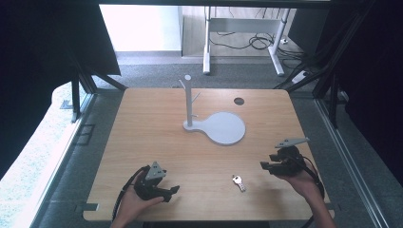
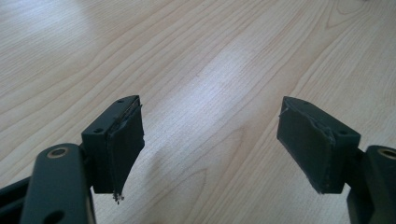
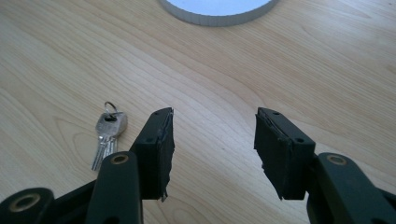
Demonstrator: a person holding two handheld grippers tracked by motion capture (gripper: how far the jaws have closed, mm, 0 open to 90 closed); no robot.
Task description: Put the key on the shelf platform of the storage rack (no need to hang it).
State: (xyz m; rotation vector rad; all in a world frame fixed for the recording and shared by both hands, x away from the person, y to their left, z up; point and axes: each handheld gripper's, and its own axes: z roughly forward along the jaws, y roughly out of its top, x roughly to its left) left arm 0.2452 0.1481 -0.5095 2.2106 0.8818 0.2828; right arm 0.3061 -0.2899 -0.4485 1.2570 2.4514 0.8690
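A small bunch of silver keys (image 1: 238,182) lies flat on the wooden table near the front edge, between my two grippers. A white stand (image 1: 189,102) with short pegs rises mid-table from a round white base (image 1: 223,127). My left gripper (image 1: 172,192) rests low at the front left, its jaws open and pointing right over bare wood (image 2: 210,135). My right gripper (image 1: 264,166) hovers at the front right, pointing left, open with nothing between its jaws (image 3: 212,140). In the right gripper view the keys (image 3: 108,133) lie just left of the left jaw, and the base (image 3: 217,11) shows at the top.
A dark round hole (image 1: 239,101) sits in the table (image 1: 142,133) behind the base. Black frame posts stand at both sides, and grey floor surrounds the table. A white desk frame (image 1: 242,28) with cables stands beyond the far edge.
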